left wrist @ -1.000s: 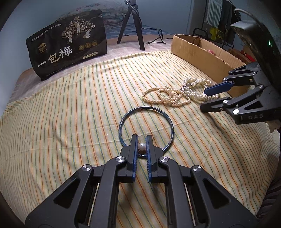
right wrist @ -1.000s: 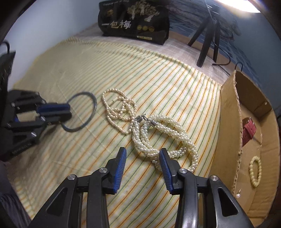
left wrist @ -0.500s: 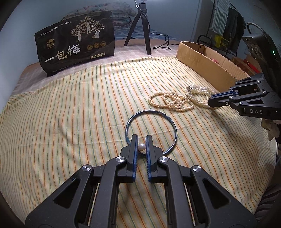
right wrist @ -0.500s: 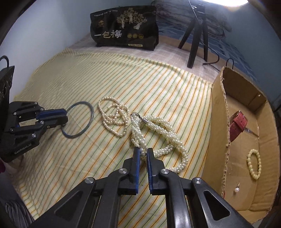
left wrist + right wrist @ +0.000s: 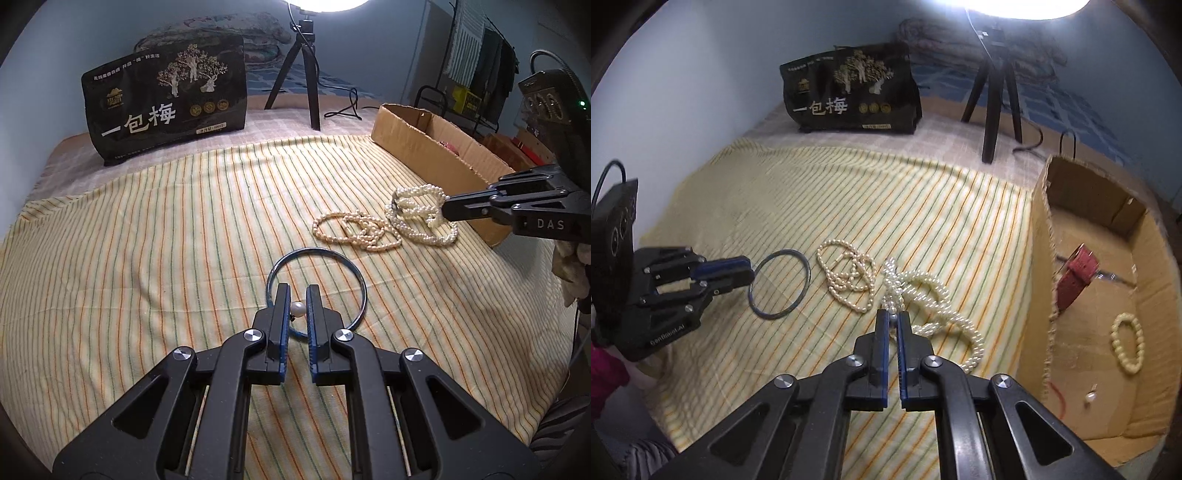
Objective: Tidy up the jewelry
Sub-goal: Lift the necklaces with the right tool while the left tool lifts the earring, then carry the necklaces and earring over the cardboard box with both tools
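Pearl earring [image 5: 297, 308] pinched in my left gripper [image 5: 297, 314] over the blue bangle [image 5: 316, 291]; right gripper [image 5: 893, 325] clamps the twisted pearl necklace [image 5: 934, 299], part lifted off the striped cloth [image 5: 886, 206].

Right claw [image 5: 893, 322]: a second ago its jaws stood apart over the white pearl rope [image 5: 938, 295]; they have since closed onto its strands. Rope end near the clasp, flat on the bed a second ago, now lifted into a bunch at the claw tips, the rest trailing on the striped cloth [image 5: 886, 192]. Both views now take in more room and the lamp.
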The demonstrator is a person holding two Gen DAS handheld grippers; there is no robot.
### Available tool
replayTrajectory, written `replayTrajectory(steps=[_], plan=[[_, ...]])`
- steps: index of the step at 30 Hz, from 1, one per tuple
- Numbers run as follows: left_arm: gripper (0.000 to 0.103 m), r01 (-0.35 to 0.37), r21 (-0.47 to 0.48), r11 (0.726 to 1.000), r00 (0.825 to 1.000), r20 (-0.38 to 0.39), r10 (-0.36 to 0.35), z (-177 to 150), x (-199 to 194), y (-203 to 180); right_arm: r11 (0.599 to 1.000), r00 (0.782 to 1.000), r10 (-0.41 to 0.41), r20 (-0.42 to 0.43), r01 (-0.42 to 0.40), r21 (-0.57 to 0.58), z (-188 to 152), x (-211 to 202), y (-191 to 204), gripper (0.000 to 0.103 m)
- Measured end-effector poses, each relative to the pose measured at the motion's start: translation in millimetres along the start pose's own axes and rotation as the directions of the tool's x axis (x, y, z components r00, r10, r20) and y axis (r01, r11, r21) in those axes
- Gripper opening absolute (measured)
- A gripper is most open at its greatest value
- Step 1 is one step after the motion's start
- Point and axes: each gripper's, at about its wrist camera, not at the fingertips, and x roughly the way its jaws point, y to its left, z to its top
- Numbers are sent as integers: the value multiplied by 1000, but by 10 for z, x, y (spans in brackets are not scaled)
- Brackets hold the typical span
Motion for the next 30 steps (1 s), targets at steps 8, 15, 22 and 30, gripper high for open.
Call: replayTrajectory(steps=[8,15,22,30], plan=[[6,-3,1,1000,1000,27,3,63,-151,-21,1000,998,15,53,-16,23,53,-249,-18,1],[6,-6,-8,1000,998,70,7,191,-387,-37,1000,992,-9,127,9,2,116,-685,12,1],[6,-6,2,1000,994,112,6,331,-649,-112,1000,980,-24,196,22,11,161,-1100,-32,1],[6,-4,25,1000,989,147,0,464,-862,-264,999,966,-44,253,40,21,161,-1480,-105,1]])
